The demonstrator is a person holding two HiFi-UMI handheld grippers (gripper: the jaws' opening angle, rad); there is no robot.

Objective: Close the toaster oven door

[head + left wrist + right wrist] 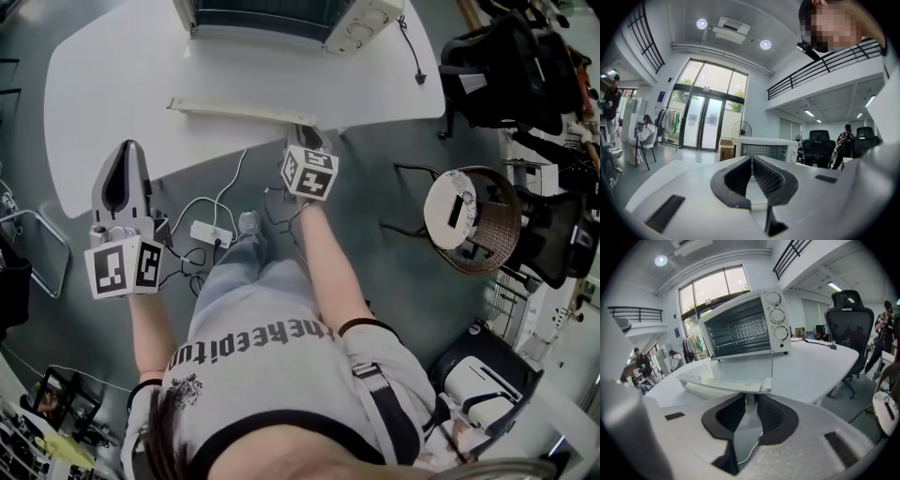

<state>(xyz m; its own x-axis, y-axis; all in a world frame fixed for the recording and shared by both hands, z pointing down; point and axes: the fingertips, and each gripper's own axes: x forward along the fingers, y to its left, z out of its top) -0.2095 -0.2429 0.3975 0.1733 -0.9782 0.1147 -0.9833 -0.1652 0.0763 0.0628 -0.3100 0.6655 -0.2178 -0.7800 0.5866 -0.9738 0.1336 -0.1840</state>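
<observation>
The white toaster oven [281, 19] stands at the far edge of the white table [112, 84], and its glass door [731, 373] lies folded down flat. The door's handle bar [244, 111] faces me. My right gripper [750, 397] is at the right end of that bar, its pads closed on the handle's white post. In the head view the right gripper [305, 139] sits at the table's near edge. My left gripper [122, 155] hovers over the table's near left edge, away from the oven [766, 149]. The left gripper's [752, 159] fingers meet with nothing between them.
The oven's cord and plug [419, 77] lie on the table's right side. A power strip [210, 233] with cables lies on the floor under the table. A wicker chair [478, 220] stands to the right, and black office chairs [848, 319] beyond it. People stand and sit in the background.
</observation>
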